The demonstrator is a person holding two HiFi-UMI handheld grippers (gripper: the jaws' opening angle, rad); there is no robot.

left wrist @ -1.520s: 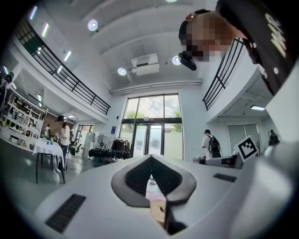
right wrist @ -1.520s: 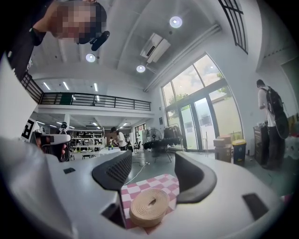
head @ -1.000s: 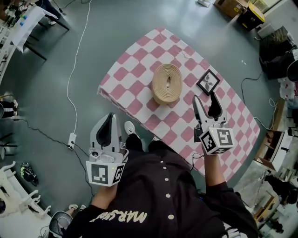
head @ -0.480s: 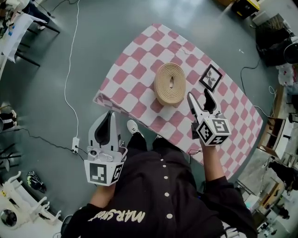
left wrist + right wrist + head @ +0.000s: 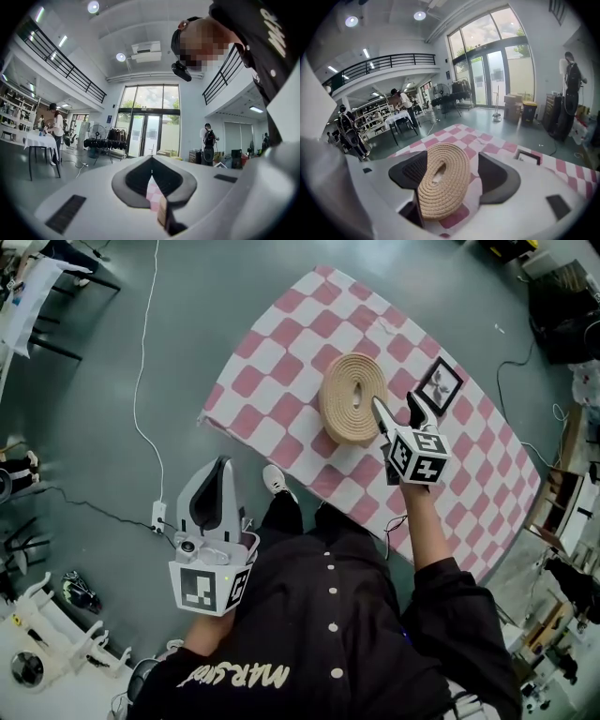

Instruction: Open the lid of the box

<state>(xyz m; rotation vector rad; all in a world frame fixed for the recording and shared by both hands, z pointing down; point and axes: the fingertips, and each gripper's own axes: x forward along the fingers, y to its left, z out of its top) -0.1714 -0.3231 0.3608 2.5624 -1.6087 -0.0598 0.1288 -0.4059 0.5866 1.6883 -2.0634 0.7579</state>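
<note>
A round box of coiled tan rope (image 5: 349,395) with a flat lid lies on the pink-and-white checked tablecloth (image 5: 281,362). My right gripper (image 5: 395,406) hovers at the box's right edge, its jaws opening. In the right gripper view the box (image 5: 443,185) fills the gap between the two dark pads (image 5: 499,176), and neither pad presses on it. My left gripper (image 5: 221,467) hangs off the table's near-left side over the floor. Its jaws meet at the tips with nothing in them, as the left gripper (image 5: 151,160) view also shows.
A small black picture frame (image 5: 439,383) lies on the cloth just right of the box, also visible as the frame (image 5: 528,157). A white cable (image 5: 141,399) runs over the grey floor to a power strip (image 5: 157,517). The person's shoe (image 5: 275,482) stands by the table's near edge.
My right gripper has moved forward from the table's near edge up to the box's right side. The left gripper has stayed low at the left.
</note>
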